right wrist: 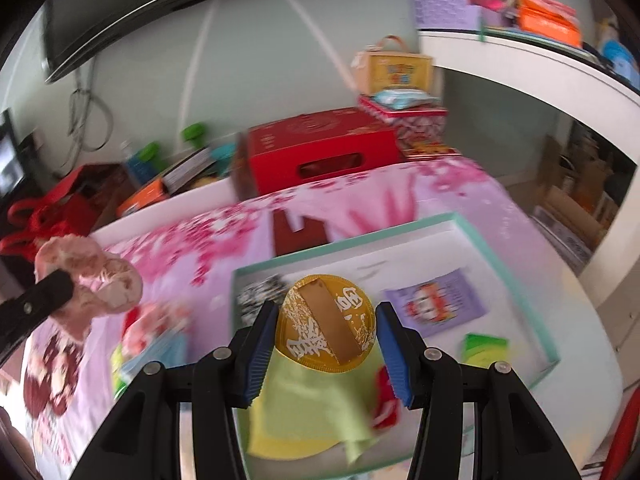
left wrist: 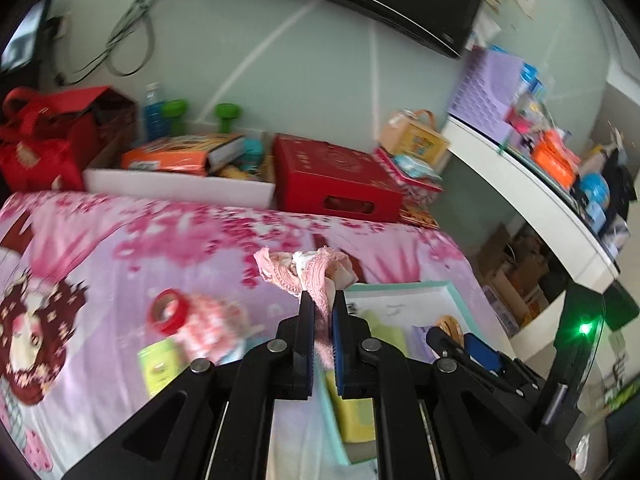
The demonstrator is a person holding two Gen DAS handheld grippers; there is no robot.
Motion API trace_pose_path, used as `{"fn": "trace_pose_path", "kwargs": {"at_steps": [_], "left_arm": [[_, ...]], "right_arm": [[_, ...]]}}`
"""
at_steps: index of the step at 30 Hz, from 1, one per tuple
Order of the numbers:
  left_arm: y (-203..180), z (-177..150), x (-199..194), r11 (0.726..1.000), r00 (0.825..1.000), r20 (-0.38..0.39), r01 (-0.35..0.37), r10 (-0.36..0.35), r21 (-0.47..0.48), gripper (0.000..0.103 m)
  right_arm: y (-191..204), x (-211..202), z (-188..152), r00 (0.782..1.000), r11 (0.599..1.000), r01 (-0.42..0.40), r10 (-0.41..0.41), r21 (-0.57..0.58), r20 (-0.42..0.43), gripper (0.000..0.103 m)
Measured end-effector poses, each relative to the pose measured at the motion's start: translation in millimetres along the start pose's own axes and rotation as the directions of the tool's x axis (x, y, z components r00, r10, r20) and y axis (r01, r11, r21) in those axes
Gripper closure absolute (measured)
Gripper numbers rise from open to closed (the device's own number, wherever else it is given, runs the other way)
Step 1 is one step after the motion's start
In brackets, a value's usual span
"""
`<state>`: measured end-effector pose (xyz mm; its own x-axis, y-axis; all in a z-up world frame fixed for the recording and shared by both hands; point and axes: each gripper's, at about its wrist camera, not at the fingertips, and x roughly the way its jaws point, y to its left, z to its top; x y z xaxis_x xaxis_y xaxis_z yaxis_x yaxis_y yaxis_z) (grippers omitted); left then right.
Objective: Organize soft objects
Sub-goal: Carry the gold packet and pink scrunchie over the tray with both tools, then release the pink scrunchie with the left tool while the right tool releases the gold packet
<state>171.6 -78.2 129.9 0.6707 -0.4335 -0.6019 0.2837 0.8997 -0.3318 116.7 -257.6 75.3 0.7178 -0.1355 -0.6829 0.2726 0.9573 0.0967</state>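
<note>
Pink lace cloth pinched between the nearly closed jaws of the left tool, bunched above the fingertips and held clear of the bed with its pink flowered sheet. The right tool stands half-wide around a round gold disc; its blue pads flank the disc's edges, though whether they actually press on it cannot be told. Below the disc lie a yellow-green cloth and a mint-rimmed tray.

Judged step: carrying the soft item toward the tray. To do it well, keep the pinch firm, since lace slips and trails; bring the bundle fully over the tray's rim before letting go, and keep the two tools apart so the hanging fabric does not snag.

The left wrist view shows the grip on the lace and a red tape roll on the sheet, but only a corner of the tray. The right wrist view shows the tray's inside, a purple packet and a green one, with the lace bundle at the far left.
</note>
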Motion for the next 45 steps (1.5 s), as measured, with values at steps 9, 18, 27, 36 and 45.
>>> {"fn": "trace_pose_path", "kwargs": {"at_steps": [9,18,27,36,45], "left_arm": [[-42.7,-1.2,44.1,0.993,0.997,-0.05,0.058,-0.053,0.098,0.096],[-67.3,-7.4,85.2,0.985,0.992,-0.087,0.101,-0.09,0.139,0.096],[-87.5,-16.8,117.6,0.975,0.984,-0.129,0.141,-0.12,0.169,0.096],[-91.4,-26.0,160.9,0.976,0.978,-0.189,0.126,-0.092,0.175,0.096],[-81.1,-34.6,162.8,0.988,0.971,-0.234,0.088,-0.057,0.126,0.051]], "right_arm": [[-44.0,23.7,9.7,0.997,0.994,0.075,-0.074,0.083,-0.012,0.05],[-77.9,40.9,8.6,0.986,0.98,0.166,-0.165,0.108,-0.021,0.05],[-108.5,47.1,4.9,0.976,0.962,0.218,-0.213,0.166,-0.044,0.05],[-116.5,56.5,1.4,0.97,0.955,0.24,-0.23,0.175,-0.076,0.05],[-116.9,62.0,-0.9,0.966,0.953,0.252,-0.239,0.165,-0.099,0.044]]}}
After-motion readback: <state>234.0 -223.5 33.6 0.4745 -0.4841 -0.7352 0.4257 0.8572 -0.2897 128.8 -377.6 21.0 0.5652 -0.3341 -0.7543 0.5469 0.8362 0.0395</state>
